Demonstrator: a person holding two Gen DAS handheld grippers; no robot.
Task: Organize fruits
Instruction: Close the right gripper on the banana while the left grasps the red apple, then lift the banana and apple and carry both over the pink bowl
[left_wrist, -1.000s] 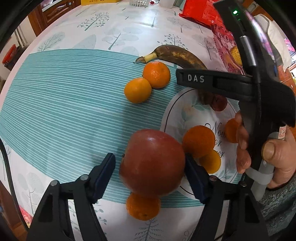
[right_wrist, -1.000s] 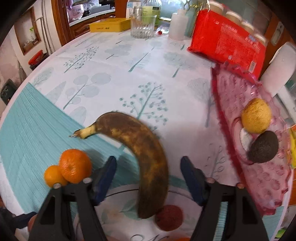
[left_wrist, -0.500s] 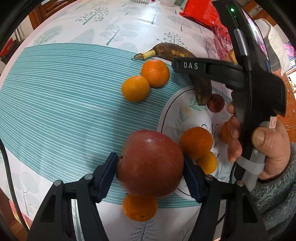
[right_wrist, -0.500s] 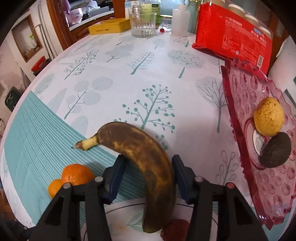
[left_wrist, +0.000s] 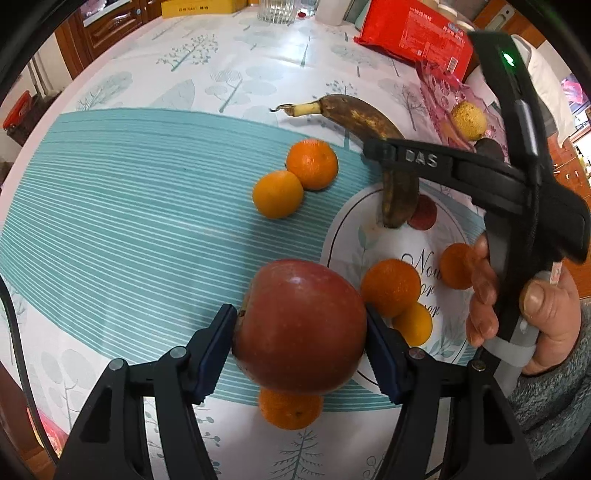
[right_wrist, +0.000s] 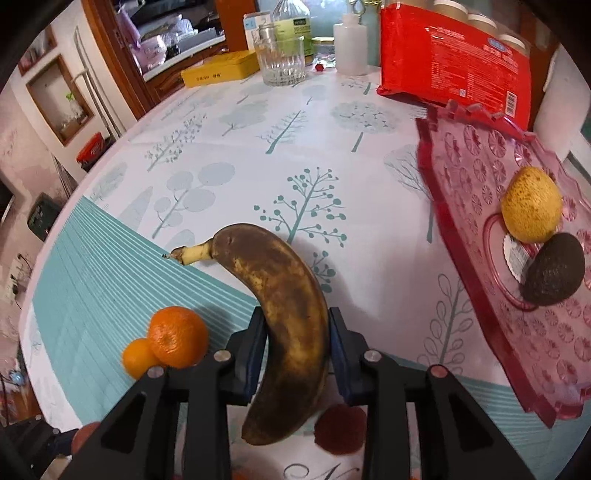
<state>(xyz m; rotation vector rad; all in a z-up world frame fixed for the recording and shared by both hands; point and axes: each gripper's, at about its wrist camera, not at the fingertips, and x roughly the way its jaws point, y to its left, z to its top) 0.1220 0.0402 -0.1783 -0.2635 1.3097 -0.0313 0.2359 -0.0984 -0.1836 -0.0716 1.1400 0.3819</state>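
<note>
L gripper (left_wrist: 299, 336) has its pads pressed on both sides of the red apple (left_wrist: 299, 325), held over the teal-striped part of the table (left_wrist: 129, 221), beside the round printed plate (left_wrist: 373, 236). R gripper (right_wrist: 295, 347) jaws have just been closing & now pinch the browned banana (right_wrist: 284, 310) mid-length; stem end toward the table's far side, tip over the plate rim. Two oranges (left_wrist: 295, 177) touch each other on the stripes, near the banana. Pink tray (right_wrist: 480, 206) sits at the table's right edge w/ a yellow fruit (right_wrist: 532, 210) & a dark avocado (right_wrist: 554, 273).

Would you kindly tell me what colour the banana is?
Mostly dark brown, with a pale yellowish stem; the banana shows best in the right wrist view.
</note>
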